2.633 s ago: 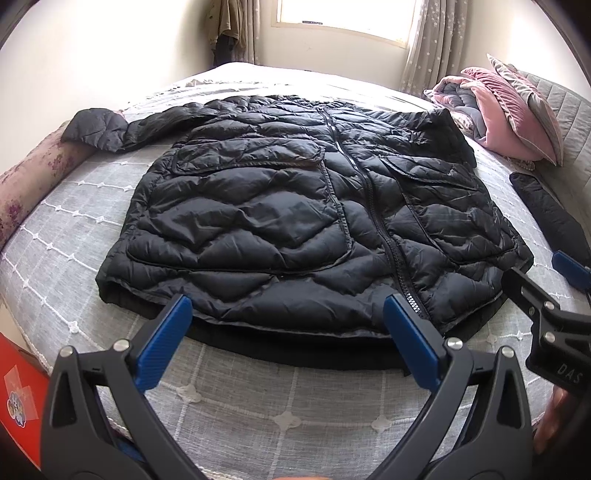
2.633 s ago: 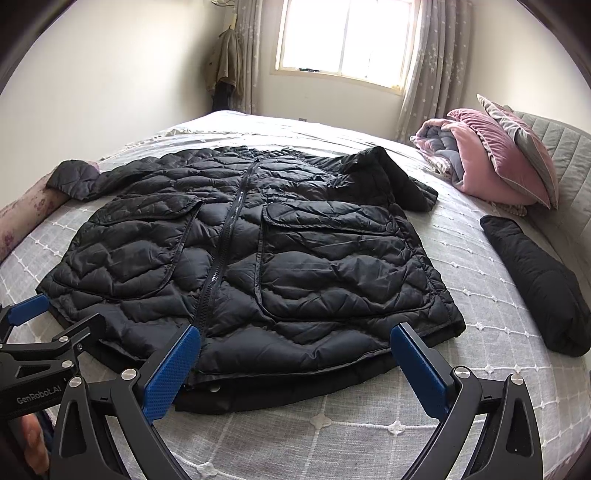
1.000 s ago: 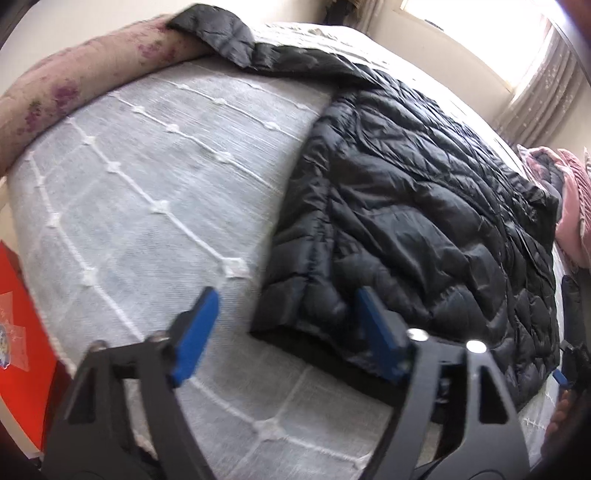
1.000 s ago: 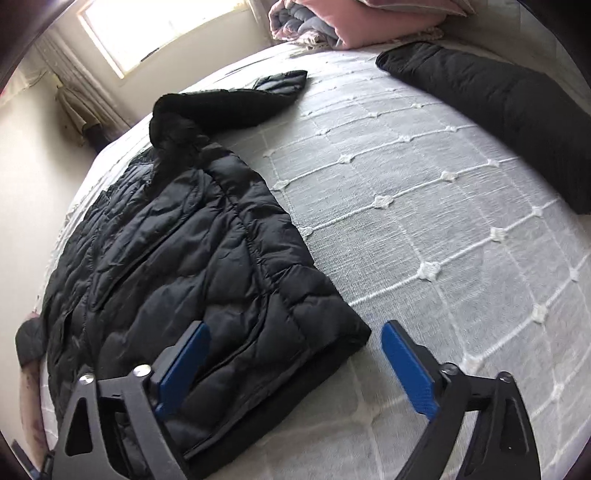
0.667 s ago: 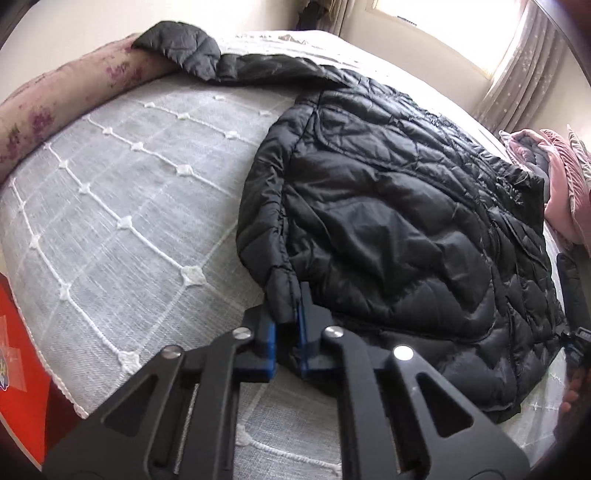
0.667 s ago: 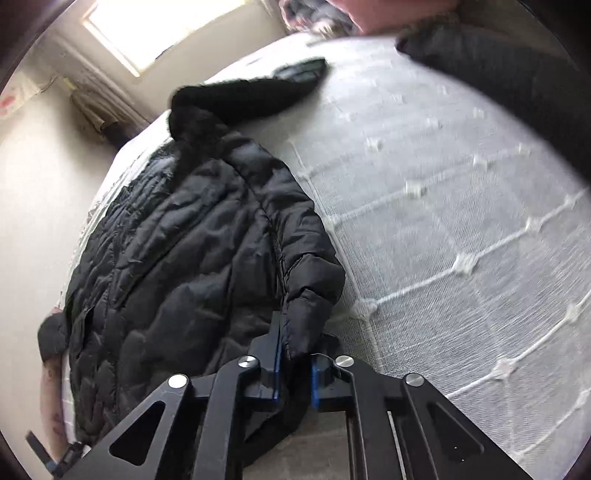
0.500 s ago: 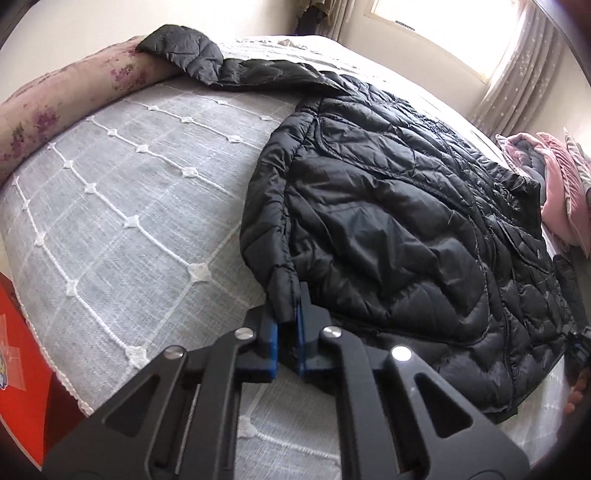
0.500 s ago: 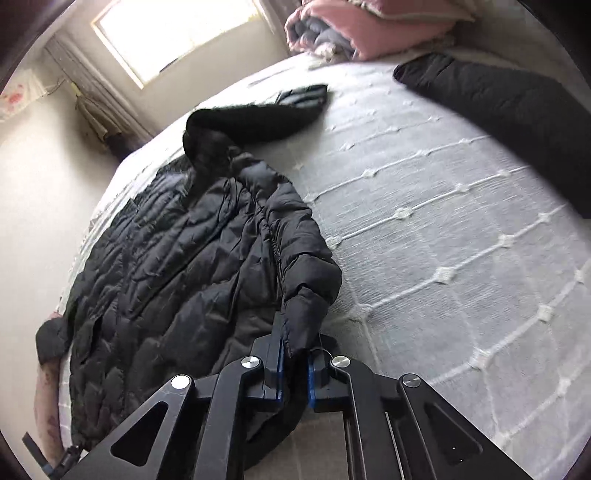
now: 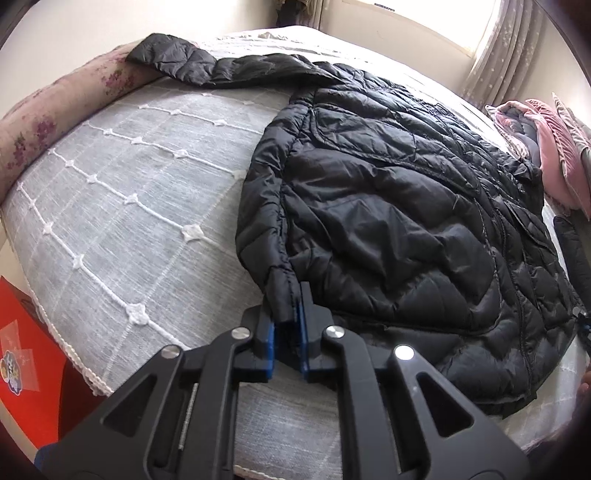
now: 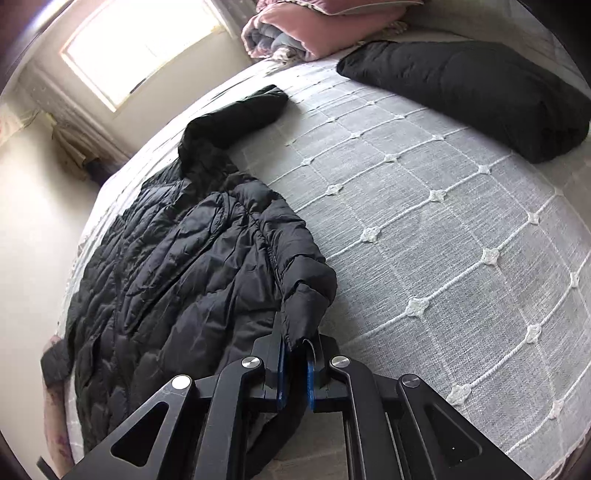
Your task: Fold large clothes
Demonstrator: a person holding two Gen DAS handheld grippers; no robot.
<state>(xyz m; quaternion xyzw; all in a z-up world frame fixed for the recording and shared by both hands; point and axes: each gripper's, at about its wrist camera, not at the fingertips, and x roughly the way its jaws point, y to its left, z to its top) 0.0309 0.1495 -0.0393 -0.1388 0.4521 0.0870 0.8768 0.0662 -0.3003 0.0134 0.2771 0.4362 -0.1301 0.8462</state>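
Observation:
A large black quilted puffer jacket (image 9: 388,206) lies front up on the grey bed, sleeves spread out. My left gripper (image 9: 287,325) is shut on the jacket's left hem corner and lifts it slightly. My right gripper (image 10: 295,363) is shut on the right hem corner of the same jacket (image 10: 177,266), which bunches up at the pads. The left sleeve (image 9: 192,66) rests on a floral bolster; the right sleeve (image 10: 240,114) points toward the pillows.
A folded black garment (image 10: 480,88) lies on the bedspread (image 10: 443,229) at the right. Pink pillows and a quilt (image 10: 303,26) are stacked at the head. A floral bolster (image 9: 55,118) lines the left edge. A red box (image 9: 26,354) stands beside the bed.
Both grippers, open before, moved apart to the two hem corners and closed on them. Since then both corners have been lifted a little off the bed.

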